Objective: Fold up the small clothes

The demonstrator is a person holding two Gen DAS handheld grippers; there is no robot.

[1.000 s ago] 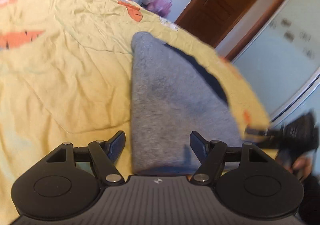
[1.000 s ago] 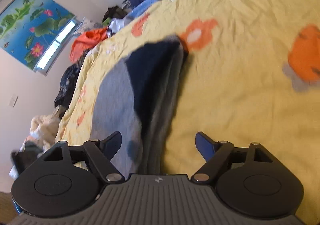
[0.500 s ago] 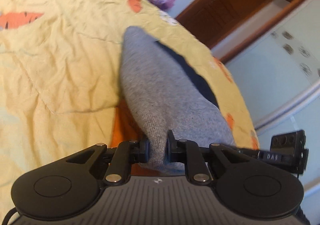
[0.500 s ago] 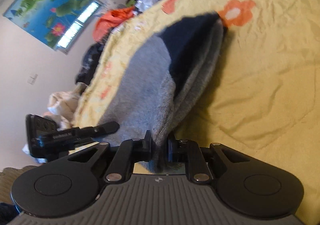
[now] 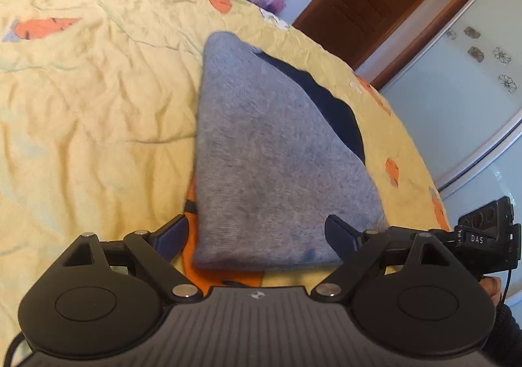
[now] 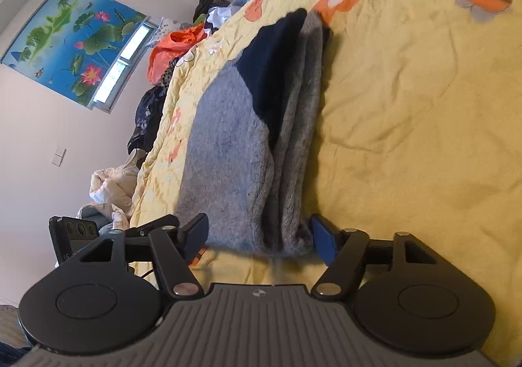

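Folded grey sweater [image 5: 274,164] with a dark navy part, flat on the yellow flowered bedspread [image 5: 91,112]. Left claw [image 5: 256,236] spread wide, gripping nothing, near edge of the sweater just ahead between its fingers. Right claw [image 6: 259,236] likewise wide open and empty, stacked folded edge of the sweater [image 6: 287,145] just ahead between its fingers.

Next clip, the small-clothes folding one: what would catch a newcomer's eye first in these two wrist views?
The folded grey garment with a navy patch lies on the yellow flowered bedspread, its near edge between the open jaws of the left gripper. The right gripper is open too, at the stacked grey layers. On the wall at the right view's left hangs a bright blue lotus picture.
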